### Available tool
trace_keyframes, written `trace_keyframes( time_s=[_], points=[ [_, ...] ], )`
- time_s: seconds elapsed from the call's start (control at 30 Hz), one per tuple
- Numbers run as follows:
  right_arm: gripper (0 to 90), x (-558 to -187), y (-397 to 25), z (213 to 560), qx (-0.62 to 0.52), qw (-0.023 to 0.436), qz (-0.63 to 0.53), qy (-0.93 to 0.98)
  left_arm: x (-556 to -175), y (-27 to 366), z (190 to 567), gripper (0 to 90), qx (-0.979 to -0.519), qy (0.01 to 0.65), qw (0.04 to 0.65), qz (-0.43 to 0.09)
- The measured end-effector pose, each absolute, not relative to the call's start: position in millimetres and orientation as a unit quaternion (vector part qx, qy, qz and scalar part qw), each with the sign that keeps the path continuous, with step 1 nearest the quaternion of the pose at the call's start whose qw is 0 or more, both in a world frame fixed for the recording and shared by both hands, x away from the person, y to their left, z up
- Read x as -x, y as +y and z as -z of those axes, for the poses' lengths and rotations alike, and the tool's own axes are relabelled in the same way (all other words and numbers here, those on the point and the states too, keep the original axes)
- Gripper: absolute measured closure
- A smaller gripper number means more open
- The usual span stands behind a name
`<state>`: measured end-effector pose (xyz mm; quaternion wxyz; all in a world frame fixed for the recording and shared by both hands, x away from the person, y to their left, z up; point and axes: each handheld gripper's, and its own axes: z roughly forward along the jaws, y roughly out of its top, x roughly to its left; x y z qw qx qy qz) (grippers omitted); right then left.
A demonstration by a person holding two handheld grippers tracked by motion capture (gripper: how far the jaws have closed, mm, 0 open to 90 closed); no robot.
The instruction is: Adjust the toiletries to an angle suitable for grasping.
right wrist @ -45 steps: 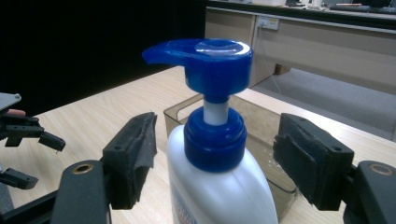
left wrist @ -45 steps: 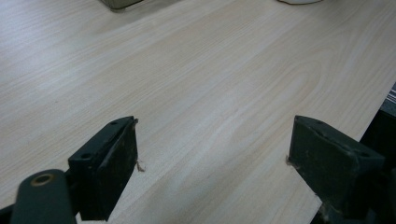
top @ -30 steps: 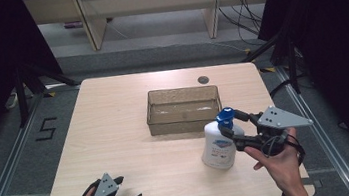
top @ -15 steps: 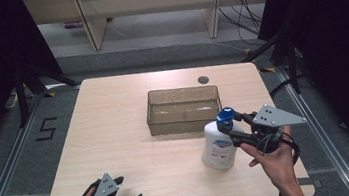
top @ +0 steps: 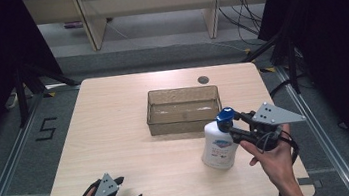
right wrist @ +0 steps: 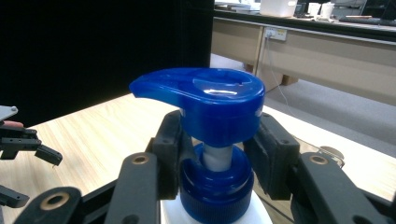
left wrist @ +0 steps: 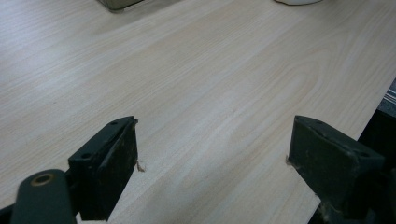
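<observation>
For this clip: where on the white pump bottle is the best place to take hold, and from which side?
Probably the narrow neck under the blue pump head, approached level from the table's right side. The pump bottle stands upright, its body looks too wide for the jaws, and the head overhangs the neck as a stop against slipping. The right tool already sits there, one jaw on either side of the neck.

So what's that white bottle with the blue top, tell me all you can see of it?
It is a pump bottle: a white, plastic-looking body with a blue printed label, a blue screw collar and a blue pump head on a white stem. It stands upright on the wooden table, near the front right corner of a clear brownish bin. The right gripper is shut on its neck, just under the pump head.
</observation>
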<state>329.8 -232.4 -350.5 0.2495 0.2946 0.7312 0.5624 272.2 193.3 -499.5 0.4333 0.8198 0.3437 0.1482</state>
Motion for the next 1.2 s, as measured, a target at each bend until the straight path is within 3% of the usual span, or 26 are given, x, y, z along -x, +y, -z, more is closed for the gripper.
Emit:
trace_keyframes(
  time_s=[0.23, 0.53, 0.6, 0.8, 1.1, 1.2],
  points=[
    [59.7, -330.7, -229.6, 352.1, -0.301, 0.233, -0.565, 0.732, -272.6, 194.5, 499.0, 15.3, -0.824, 0.339, 0.428, -0.152],
    [61.7, -329.4, -228.0, 352.1, -0.298, 0.249, -0.569, 0.725, -275.3, 196.0, 498.8, 15.3, -0.830, 0.329, 0.419, -0.167],
    [61.8, -329.6, -228.1, 352.2, -0.296, 0.253, -0.570, 0.724, -273.0, 194.0, 499.0, 15.3, -0.824, 0.343, 0.428, -0.145],
    [61.6, -328.7, -227.1, 352.1, -0.295, 0.272, -0.566, 0.720, -273.2, 192.6, 499.0, 15.4, -0.817, 0.350, 0.435, -0.144],
    [61.5, -326.2, -226.7, 351.7, -0.306, 0.246, -0.573, 0.719, -274.1, 192.3, 498.3, 15.4, -0.821, 0.346, 0.431, -0.144],
    [61.5, -327.9, -228.1, 351.2, -0.298, 0.264, -0.572, 0.717, -273.4, 190.8, 499.6, 15.4, -0.816, 0.349, 0.437, -0.143]
  ],
)
